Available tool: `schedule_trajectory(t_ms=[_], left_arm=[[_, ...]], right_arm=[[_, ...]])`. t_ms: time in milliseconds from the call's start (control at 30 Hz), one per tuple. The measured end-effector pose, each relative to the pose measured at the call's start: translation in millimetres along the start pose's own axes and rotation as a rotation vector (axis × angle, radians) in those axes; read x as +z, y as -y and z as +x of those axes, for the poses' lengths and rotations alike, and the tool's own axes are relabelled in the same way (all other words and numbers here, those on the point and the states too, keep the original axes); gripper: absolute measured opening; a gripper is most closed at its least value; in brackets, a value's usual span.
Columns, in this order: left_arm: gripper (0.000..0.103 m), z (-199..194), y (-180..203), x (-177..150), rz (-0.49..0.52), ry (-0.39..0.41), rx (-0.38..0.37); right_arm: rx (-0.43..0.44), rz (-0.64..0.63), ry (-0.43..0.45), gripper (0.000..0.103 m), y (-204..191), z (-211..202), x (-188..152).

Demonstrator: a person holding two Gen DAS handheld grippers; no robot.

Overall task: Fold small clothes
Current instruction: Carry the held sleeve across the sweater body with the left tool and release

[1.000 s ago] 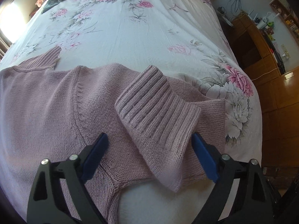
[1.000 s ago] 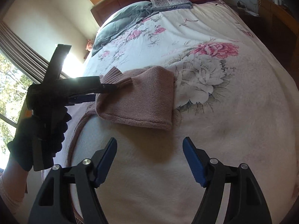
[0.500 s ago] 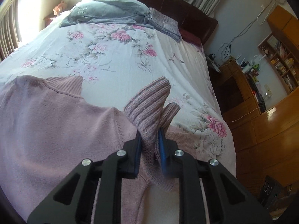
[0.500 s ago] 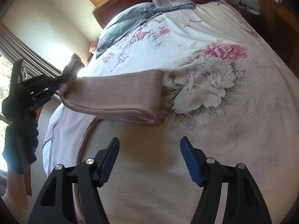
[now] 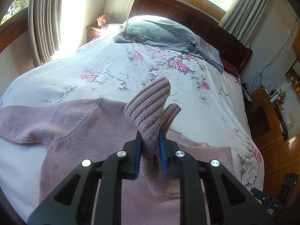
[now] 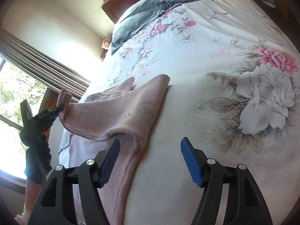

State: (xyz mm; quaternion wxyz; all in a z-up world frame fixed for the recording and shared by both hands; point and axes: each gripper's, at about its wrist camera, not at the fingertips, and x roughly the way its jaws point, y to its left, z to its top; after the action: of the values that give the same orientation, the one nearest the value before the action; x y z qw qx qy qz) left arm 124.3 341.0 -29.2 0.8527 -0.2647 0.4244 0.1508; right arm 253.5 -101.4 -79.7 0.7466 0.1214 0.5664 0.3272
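- My left wrist camera looks forward along the fingers, close over the pink sweater [image 5: 78, 123], facing the headboard [image 5: 187, 16].
- My right wrist camera sits low near the bed [image 6: 215, 37] edge, angled toward the window.
- Both share sweater, floral bedspread, grey pillow [image 5: 159, 33].

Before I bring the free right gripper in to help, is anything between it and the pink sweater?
Nothing visible. The right gripper is open just above the pink sweater, on the floral bedspread. The left gripper holds the cuff.
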Motion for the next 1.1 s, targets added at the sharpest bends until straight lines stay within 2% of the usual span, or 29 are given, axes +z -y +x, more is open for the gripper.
schedule_trajectory(t_ms=[100,167,200,300,367,467,533,633,667,733,833,900,933,967,1000,1067,1100], left_arm=[[0.021,23,-22,-2,-0.012,-0.060,-0.010],[0.031,34,-34,-6,-0.005,-0.091,0.013],[0.033,37,-42,-8,-0.002,-0.096,0.024],[0.038,33,-70,-11,-0.019,-0.093,0.042],[0.043,24,-92,-10,-0.044,-0.073,0.080],[0.044,11,-111,-11,-0.063,-0.055,0.102],[0.044,3,-102,-14,-0.029,-0.033,0.098],[0.051,6,-63,-17,0.090,-0.034,0.098],[0.058,10,-48,-19,0.134,-0.039,0.095],[0.063,25,-19,-21,0.219,-0.064,0.109],[0.064,57,6,-25,0.306,-0.125,0.178],[0.062,77,7,-27,0.315,-0.165,0.221],[0.052,86,4,-27,0.308,-0.183,0.226],[0.028,94,-1,-27,0.297,-0.205,0.228],[0.020,98,-6,-27,0.278,-0.218,0.220],[0.011,91,-18,-24,0.235,-0.193,0.189],[0.010,84,-22,-22,0.213,-0.178,0.170]], right_arm=[[-0.009,0.026,-0.020,0.069,-13,27,15],[-0.050,0.033,-0.048,0.069,-18,47,19],[-0.081,0.031,-0.068,0.069,-18,57,19],[-0.215,-0.019,-0.122,0.063,-19,81,7],[-0.249,-0.058,-0.107,0.063,-25,79,1],[-0.298,-0.081,-0.081,0.064,-40,68,0],[-0.303,-0.119,-0.036,0.064,-58,58,1],[-0.272,-0.143,-0.006,0.065,-81,53,4],[-0.270,-0.151,-0.008,0.065,-89,56,7],[-0.270,-0.175,-0.023,0.066,-100,67,7],[-0.268,-0.170,-0.060,0.066,-102,81,5],[-0.261,-0.145,-0.087,0.066,-96,90,3],[-0.264,-0.138,-0.095,0.066,-92,93,0],[-0.266,-0.135,-0.097,0.066,-90,96,-2],[-0.264,-0.136,-0.097,0.066,-88,96,-3],[-0.257,-0.145,-0.094,0.067,-88,95,-5],[-0.253,-0.149,-0.094,0.068,-88,95,-6]])
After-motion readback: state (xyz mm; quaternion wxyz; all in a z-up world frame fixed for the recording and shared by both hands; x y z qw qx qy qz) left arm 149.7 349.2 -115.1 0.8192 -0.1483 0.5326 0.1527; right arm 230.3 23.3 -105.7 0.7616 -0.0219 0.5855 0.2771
